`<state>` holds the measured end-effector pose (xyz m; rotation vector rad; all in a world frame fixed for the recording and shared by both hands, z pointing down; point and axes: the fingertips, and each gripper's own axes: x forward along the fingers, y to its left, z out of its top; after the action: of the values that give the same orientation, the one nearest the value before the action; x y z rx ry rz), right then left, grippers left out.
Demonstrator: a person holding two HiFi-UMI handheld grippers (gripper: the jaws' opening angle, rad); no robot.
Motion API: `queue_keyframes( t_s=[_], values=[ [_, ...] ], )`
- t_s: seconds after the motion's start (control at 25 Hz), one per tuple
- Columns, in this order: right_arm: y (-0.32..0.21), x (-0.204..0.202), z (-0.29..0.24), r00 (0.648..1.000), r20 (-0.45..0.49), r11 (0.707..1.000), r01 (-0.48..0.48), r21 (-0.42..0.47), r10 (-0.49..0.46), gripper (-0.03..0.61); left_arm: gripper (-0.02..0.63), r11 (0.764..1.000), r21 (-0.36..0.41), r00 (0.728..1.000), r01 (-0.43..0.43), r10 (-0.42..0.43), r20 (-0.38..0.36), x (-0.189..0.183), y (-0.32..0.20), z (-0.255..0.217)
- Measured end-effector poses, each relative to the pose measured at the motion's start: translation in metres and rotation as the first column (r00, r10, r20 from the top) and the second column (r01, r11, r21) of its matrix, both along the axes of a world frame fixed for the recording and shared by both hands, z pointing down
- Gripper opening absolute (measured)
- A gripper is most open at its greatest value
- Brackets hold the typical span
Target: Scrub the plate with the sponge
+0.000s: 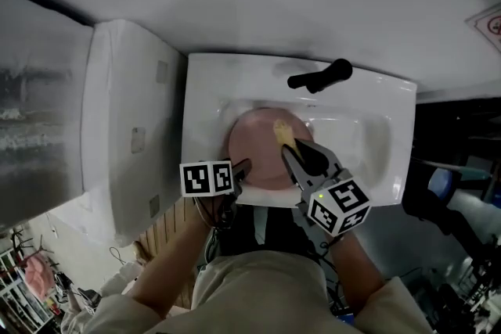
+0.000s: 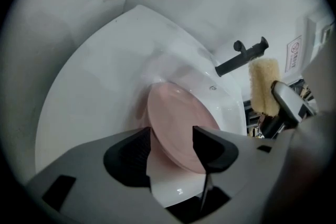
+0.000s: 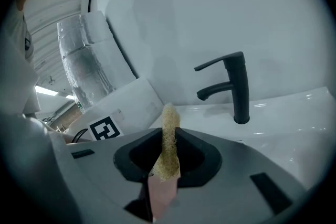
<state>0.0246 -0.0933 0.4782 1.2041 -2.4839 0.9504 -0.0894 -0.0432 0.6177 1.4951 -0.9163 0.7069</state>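
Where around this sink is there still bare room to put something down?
Bare: the right half of the sink, between the plate and the right rim; the ledge either side of the tap; the white top left of the sink. Crowded: the sink's left half, where plate, sponge, left gripper and right gripper meet.

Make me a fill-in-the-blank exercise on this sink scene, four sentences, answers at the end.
The round plate lying in the white ceramic sink is ____ in colour.
The right gripper is shut on a yellow fibrous ____.
The jaws of the left gripper are not shut but ____, the plate's rim between them.
The metal tap at the sink's back is ____ in colour.
Missing words: pink; sponge; open; black.
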Motion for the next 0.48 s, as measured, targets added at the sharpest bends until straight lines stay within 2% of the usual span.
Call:
queue_keyframes(
  t_s=[0.12,0.24,0.36,0.48],
  values=[
    [0.001,0.002,0.015,1.000,-0.014,1.000,0.005,-0.028,-0.005,0.080,0.205,0.999,-0.036,0.999,0.028,-0.027,0.032,-0.003,0.001,0.013],
    [0.000,0.004,0.027,1.000,-0.017,0.999,0.006,-0.049,-0.007,0.080,0.097,0.999,-0.029,0.995,0.033,-0.030,0.092,-0.007,-0.004,0.020],
    [-0.002,0.004,0.037,1.000,-0.016,0.998,0.009,-0.064,-0.010,0.080,0.086,0.999,-0.036,0.994,0.018,-0.014,0.105,-0.003,-0.008,0.023],
    [-0.004,0.001,0.048,1.000,-0.016,0.997,0.022,-0.079,-0.023,0.080,0.070,0.999,-0.038,0.996,0.040,-0.036,0.085,-0.001,-0.012,0.023]
  ],
)
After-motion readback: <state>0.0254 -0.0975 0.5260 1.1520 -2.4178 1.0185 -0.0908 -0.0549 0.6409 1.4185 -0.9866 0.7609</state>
